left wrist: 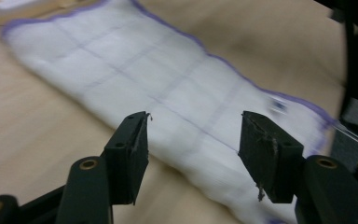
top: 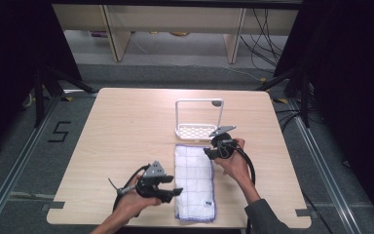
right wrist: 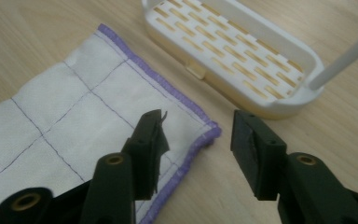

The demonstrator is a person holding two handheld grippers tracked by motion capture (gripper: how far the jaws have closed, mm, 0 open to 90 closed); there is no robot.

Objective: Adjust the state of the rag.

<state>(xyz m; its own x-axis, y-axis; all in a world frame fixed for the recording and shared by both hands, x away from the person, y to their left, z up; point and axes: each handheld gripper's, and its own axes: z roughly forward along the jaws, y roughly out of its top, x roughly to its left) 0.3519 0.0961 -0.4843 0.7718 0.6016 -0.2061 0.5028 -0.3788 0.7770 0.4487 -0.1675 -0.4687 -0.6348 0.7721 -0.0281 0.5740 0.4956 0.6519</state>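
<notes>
A folded white cloth with a purple hem and thin grid lines lies lengthwise on the wooden table, near the front edge. My left gripper hovers at the cloth's left edge with its jaws open. In the left gripper view, the left gripper has the cloth lying beneath and beyond it, with nothing gripped. My right gripper is at the cloth's far right corner, also open. In the right gripper view, the right gripper stands just above the corner of the cloth.
A white slotted rack with an upright frame handle stands just behind the cloth; the rack's tray lies close to the right gripper. Dark stands and cables flank the table. A tape mark is on the floor at left.
</notes>
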